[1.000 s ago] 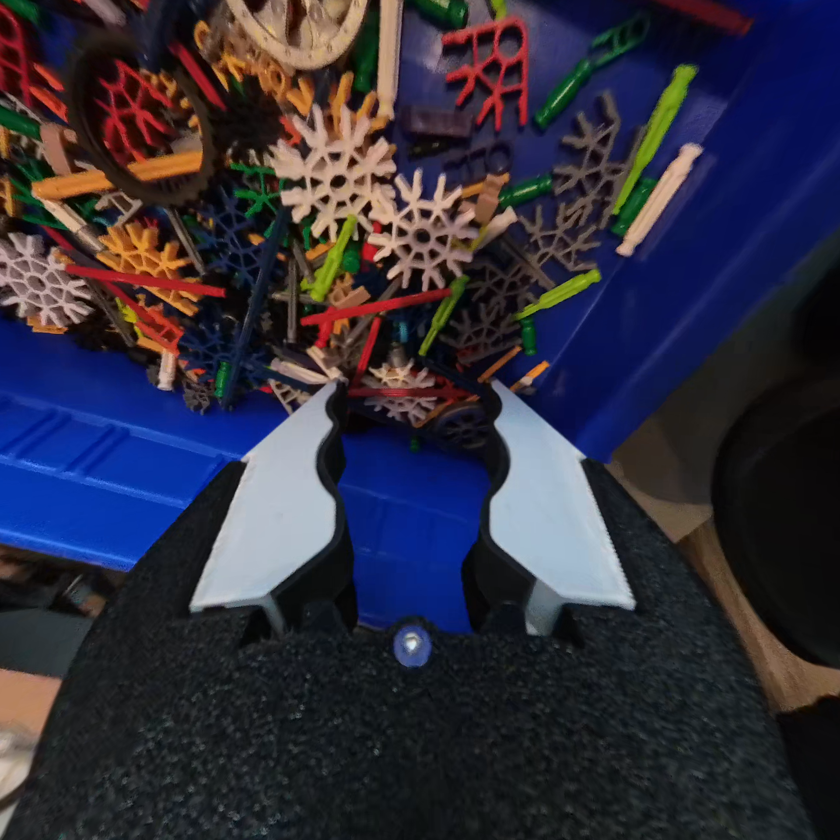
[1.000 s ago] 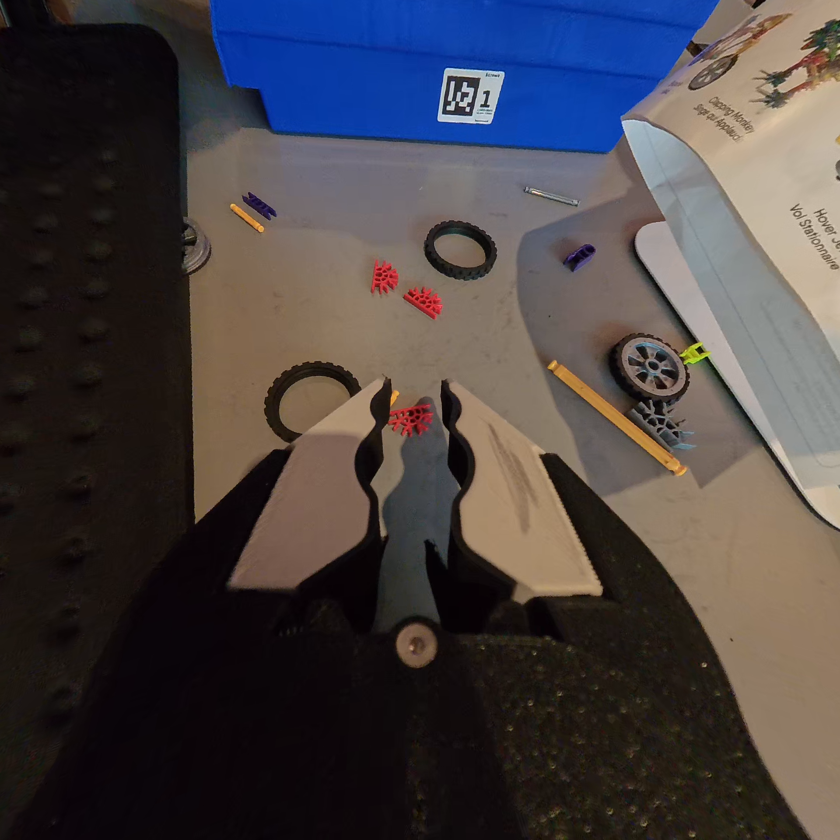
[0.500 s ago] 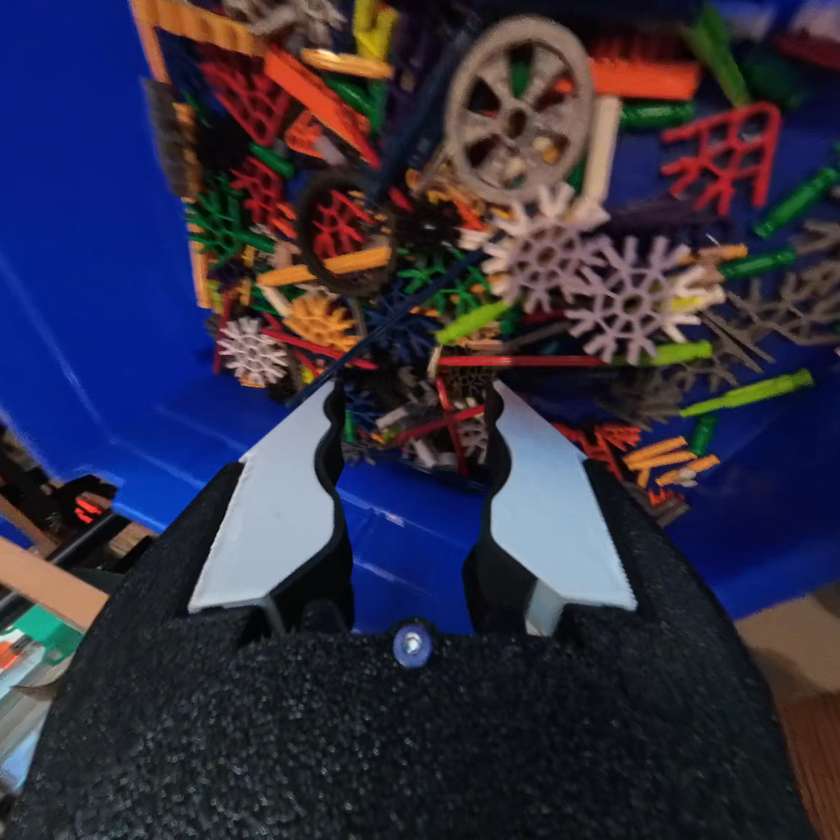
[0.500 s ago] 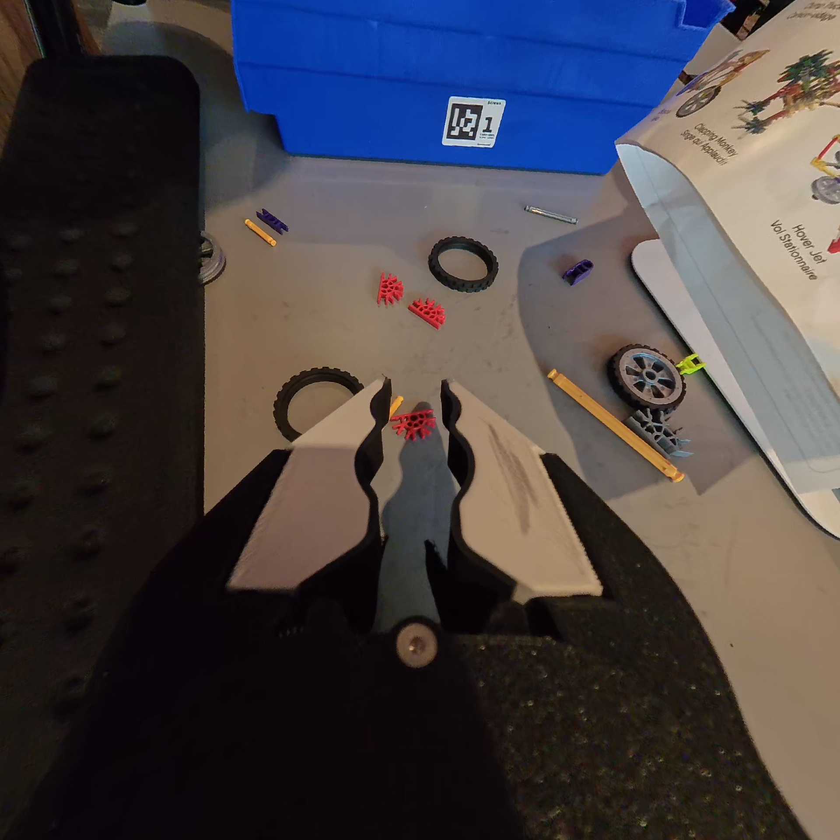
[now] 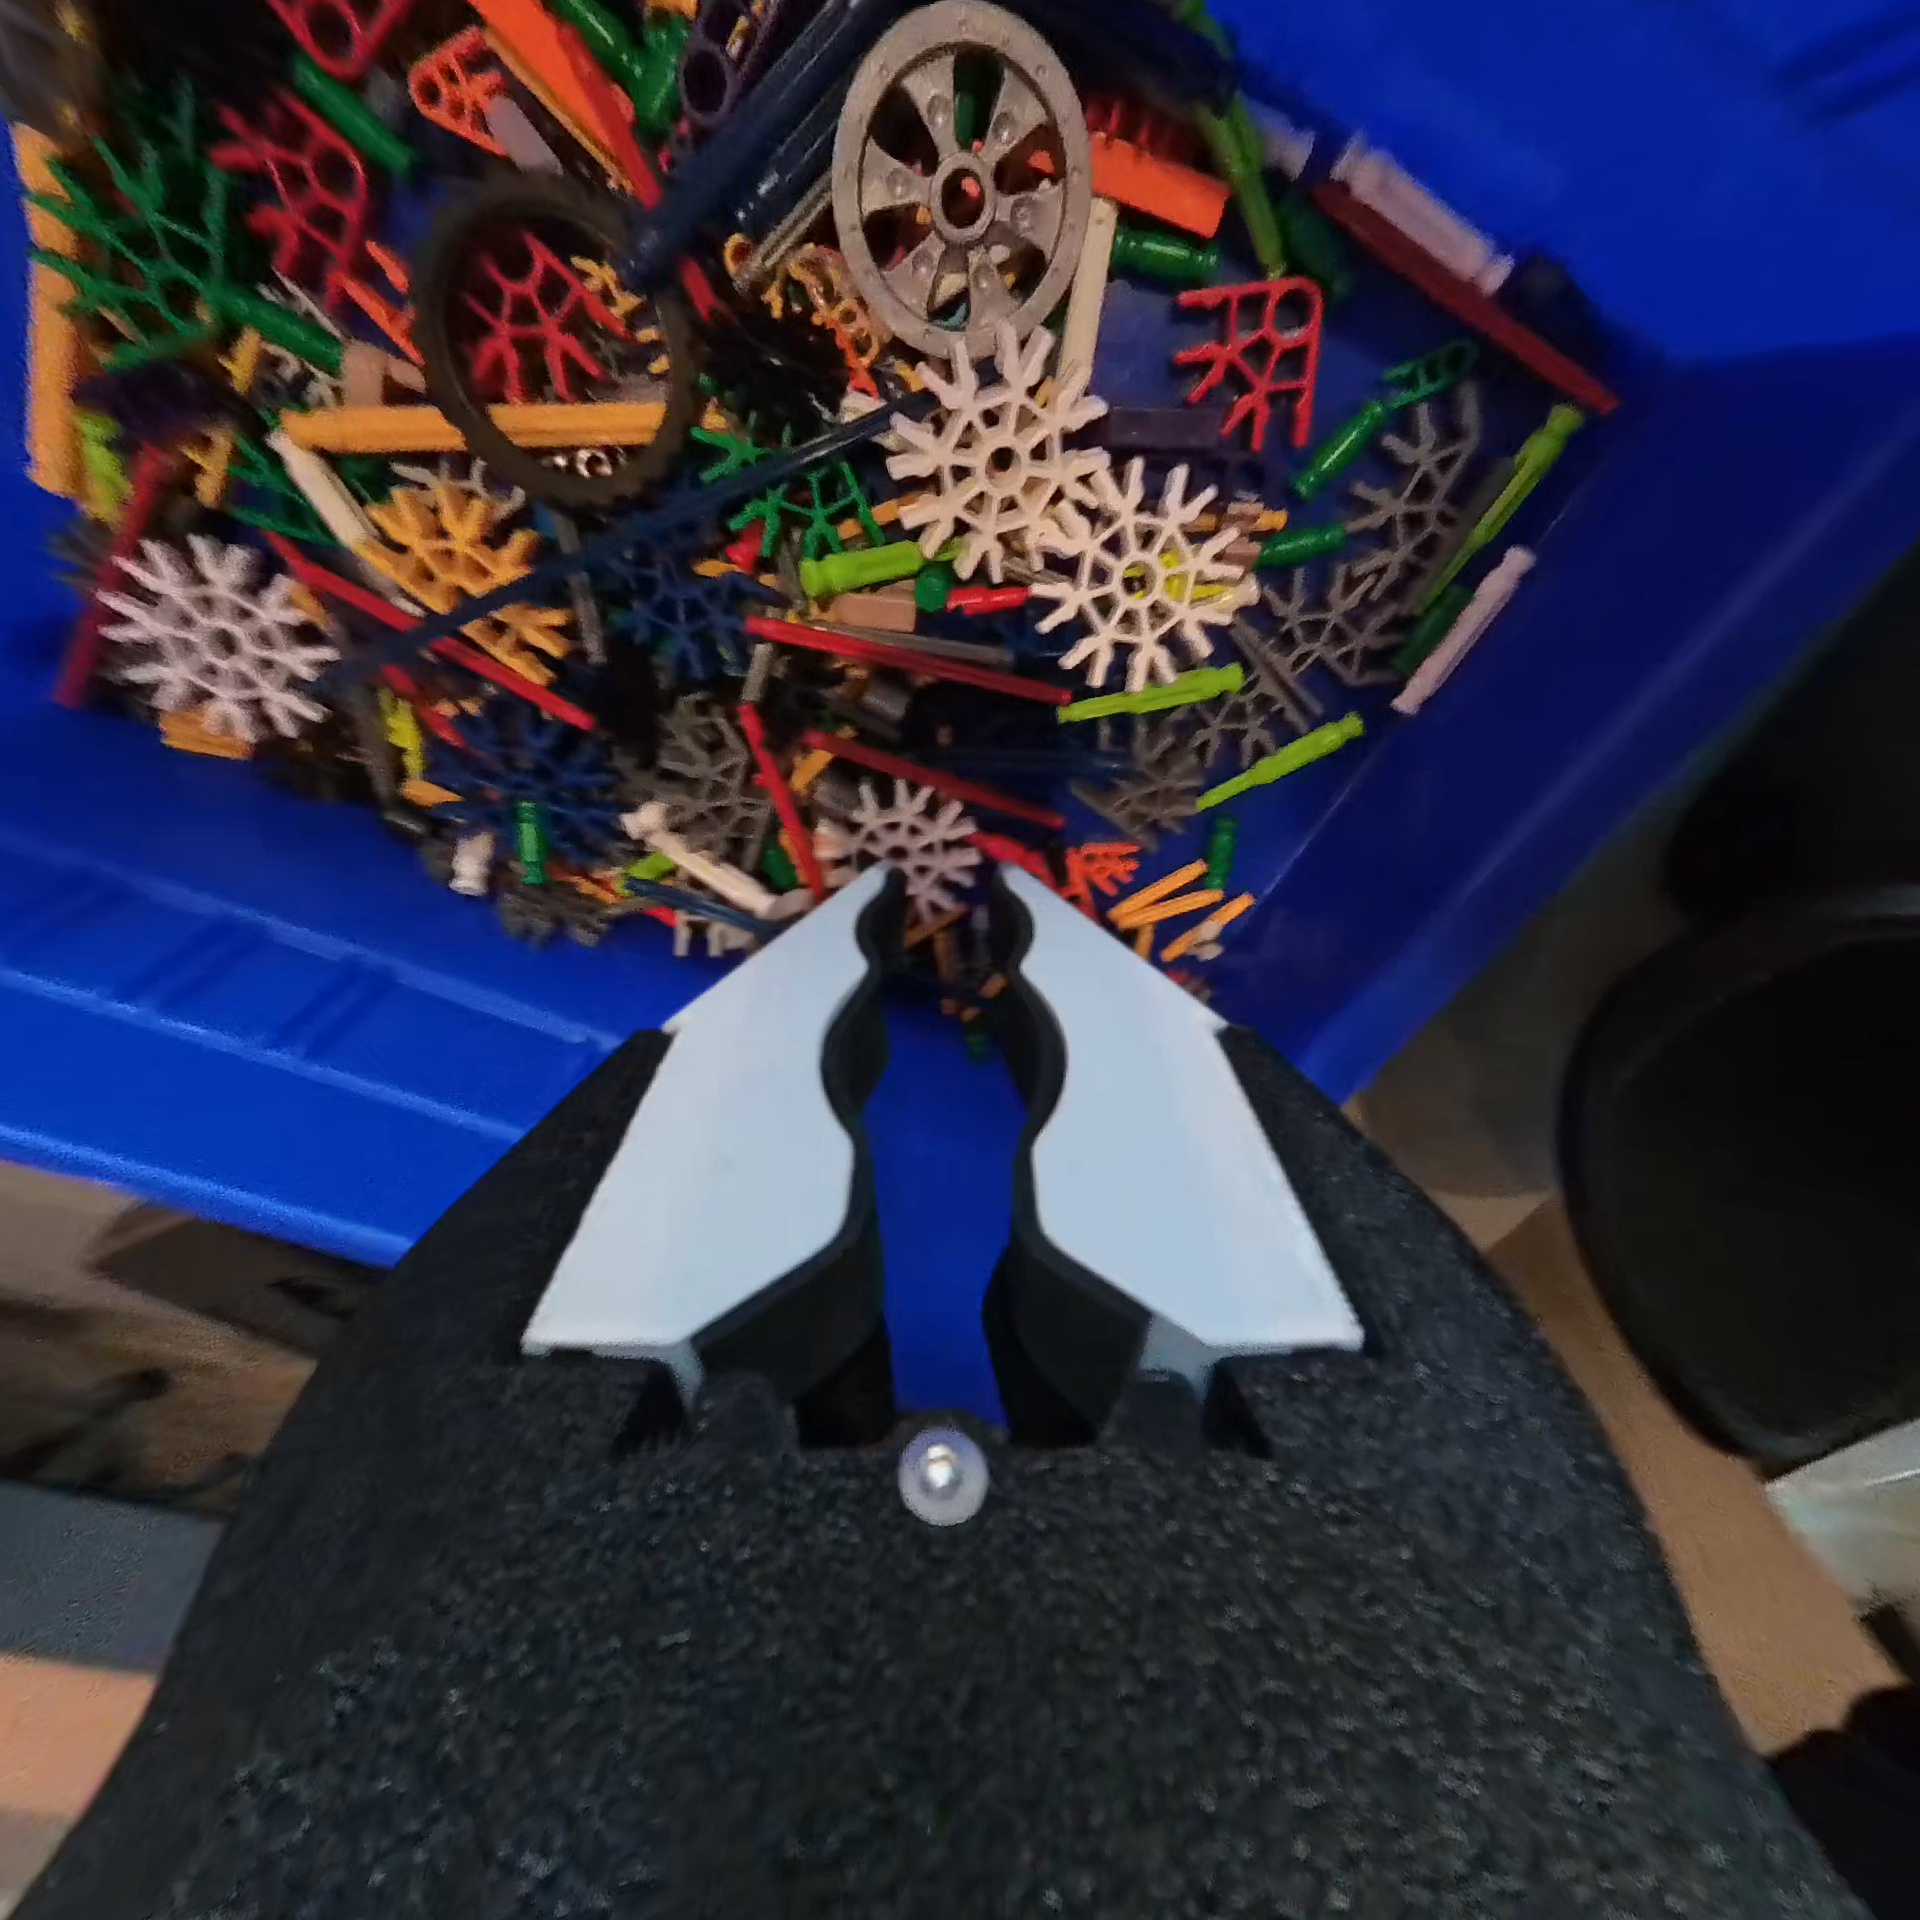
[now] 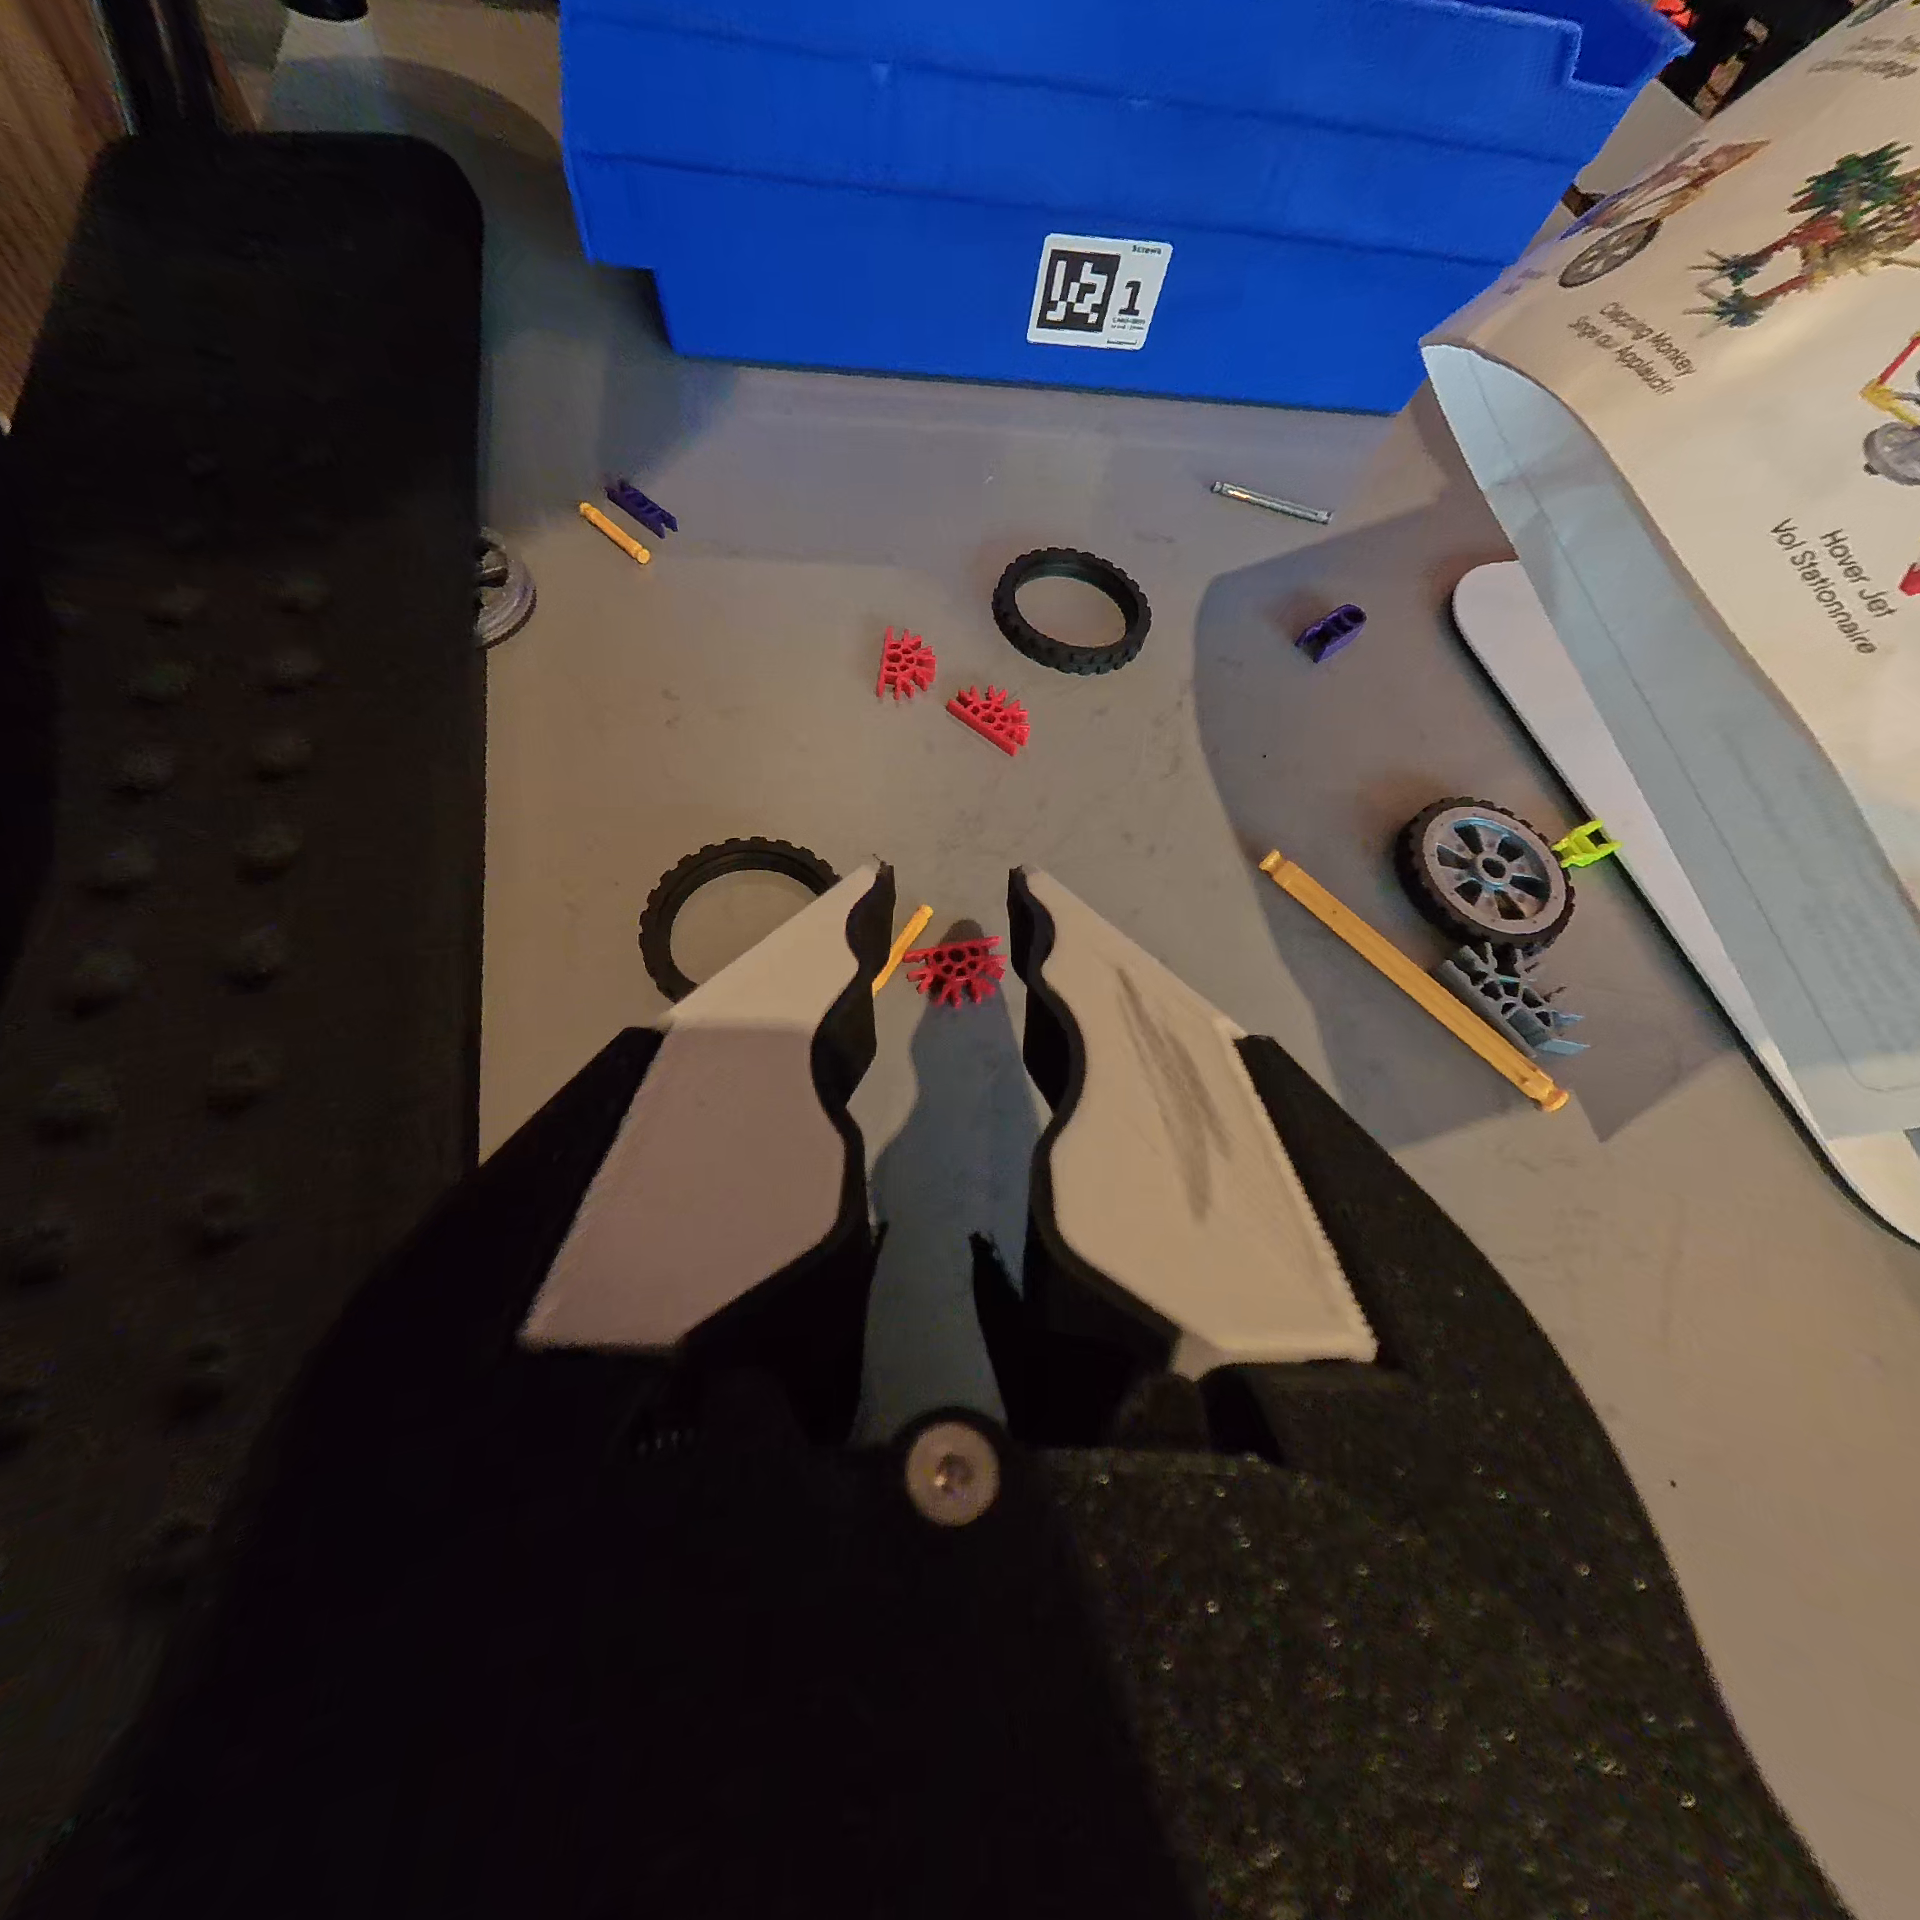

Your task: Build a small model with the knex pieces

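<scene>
In the left wrist view my left gripper (image 5: 945, 883) hangs over a blue bin (image 5: 312, 1060) heaped with coloured construction-toy rods, connectors and wheels. Its jaws stand narrowly apart and hold nothing. The tips are nearest a white snowflake connector (image 5: 902, 842). In the right wrist view my right gripper (image 6: 951, 883) is just above the grey table, narrowly open and empty. A small red connector (image 6: 954, 968) lies on the table between its fingers. A short yellow rod (image 6: 902, 945) lies beside the left finger, and a black tyre (image 6: 727, 914) lies partly behind it.
On the table lie another black tyre (image 6: 1070, 611), two red connectors (image 6: 904, 663), a purple piece (image 6: 1330, 631), a long yellow rod (image 6: 1403, 977), a grey wheel (image 6: 1488, 873) and a grey connector (image 6: 1507, 997). The blue bin (image 6: 935, 156) stands at the back, an instruction booklet (image 6: 1714, 520) right, a black mat (image 6: 229, 727) left. One gripper's finger ends stand about 35 cm off the other's. My left tips are about 35 cm from the long yellow rod (image 6: 1403, 977), my right tips only 10 cm.
My left gripper's jaws have closed from wide to a narrow gap while it swung across the bin. My right gripper has drawn back slightly, with its gap unchanged.
</scene>
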`<move>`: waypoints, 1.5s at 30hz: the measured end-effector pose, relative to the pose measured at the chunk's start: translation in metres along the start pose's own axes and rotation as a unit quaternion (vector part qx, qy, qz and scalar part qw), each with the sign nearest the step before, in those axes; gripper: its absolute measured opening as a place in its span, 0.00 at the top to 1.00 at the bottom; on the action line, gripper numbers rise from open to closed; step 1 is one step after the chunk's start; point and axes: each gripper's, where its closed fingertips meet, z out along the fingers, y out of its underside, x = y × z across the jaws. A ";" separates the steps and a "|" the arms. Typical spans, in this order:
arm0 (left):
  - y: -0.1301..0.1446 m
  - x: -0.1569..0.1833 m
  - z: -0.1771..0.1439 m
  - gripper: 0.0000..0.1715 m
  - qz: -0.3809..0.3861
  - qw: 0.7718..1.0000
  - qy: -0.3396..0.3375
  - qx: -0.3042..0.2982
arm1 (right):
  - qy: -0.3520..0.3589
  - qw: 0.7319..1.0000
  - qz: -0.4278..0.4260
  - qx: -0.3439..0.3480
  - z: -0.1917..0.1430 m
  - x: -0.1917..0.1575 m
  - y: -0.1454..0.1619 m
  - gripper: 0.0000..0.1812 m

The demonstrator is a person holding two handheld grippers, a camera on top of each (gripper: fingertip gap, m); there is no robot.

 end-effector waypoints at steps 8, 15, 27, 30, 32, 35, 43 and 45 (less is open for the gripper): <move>0.008 0.029 0.027 0.96 -0.144 0.988 0.045 0.024 | -0.005 1.000 -0.014 -0.008 -0.001 -0.005 0.003 0.88; 0.014 0.014 0.028 0.96 -0.181 0.983 -0.003 0.025 | -0.013 1.000 -0.023 -0.010 -0.004 -0.010 0.005 0.88; 0.016 0.019 0.037 0.96 -0.092 0.995 -0.010 -0.034 | -0.022 0.999 -0.030 -0.014 -0.006 -0.014 0.008 0.88; 0.019 0.014 0.037 0.97 -0.086 0.995 -0.021 -0.047 | -0.024 0.999 -0.030 -0.015 -0.006 -0.015 0.008 0.88; 0.020 0.014 0.038 0.97 -0.087 0.995 -0.010 -0.040 | -0.024 0.999 -0.032 -0.016 -0.007 -0.015 0.009 0.88; 0.020 0.014 0.038 0.97 -0.079 0.996 -0.006 -0.044 | -0.025 0.999 -0.032 -0.016 -0.007 -0.015 0.009 0.88; 0.013 0.018 0.038 0.98 -0.064 0.997 0.001 -0.039 | -0.026 0.999 -0.035 -0.019 -0.007 -0.017 0.010 0.88; 0.012 0.017 0.037 0.99 -0.063 0.998 0.001 -0.029 | -0.027 0.999 -0.035 -0.019 -0.007 -0.017 0.010 0.88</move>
